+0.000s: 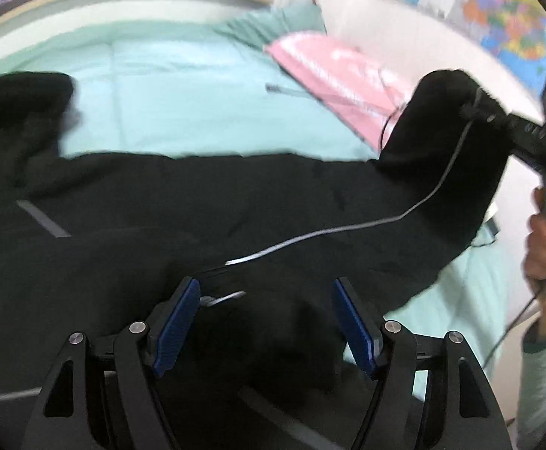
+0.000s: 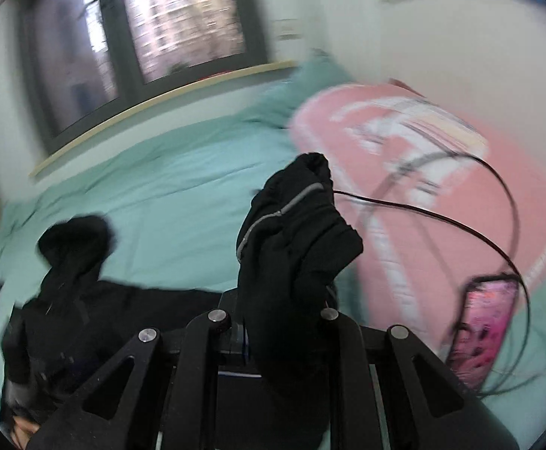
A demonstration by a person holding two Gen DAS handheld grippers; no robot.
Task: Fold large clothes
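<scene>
A: Left wrist view, read from nine o'clock to three o'clock: black garment (image 1: 205,202) spread across the teal bed sheet (image 1: 183,86); left gripper (image 1: 265,332) at six o'clock, blue pads (image 1: 175,326) standing wide apart with nothing pressed between them, hovering over the cloth; a pale drawstring (image 1: 310,236) crossing the fabric; right gripper (image 1: 497,116) at two o'clock, holding a raised end of the garment; the person's hand (image 1: 542,247) at three o'clock.

B: And the right wrist view?

A: Garment body (image 2: 66,300) at eight o'clock on the sheet; right gripper (image 2: 276,322) at six o'clock, jaws clamped on a bunched end of black cloth (image 2: 295,232) rising toward centre; pink pillow (image 2: 441,195) at two o'clock; a phone (image 2: 482,330), probably, at four o'clock, too blurred to be sure.

B: How is the step done well?

A: In judgement: carry the lifted end high enough to clear the body, then across it; keep the cord (image 2: 460,232) clear of the fold; let the free gripper pin the body so it does not drag.

B: Any legible writing?

A: None; the wall map (image 1: 497,11) and pillow print are smeared.
</scene>
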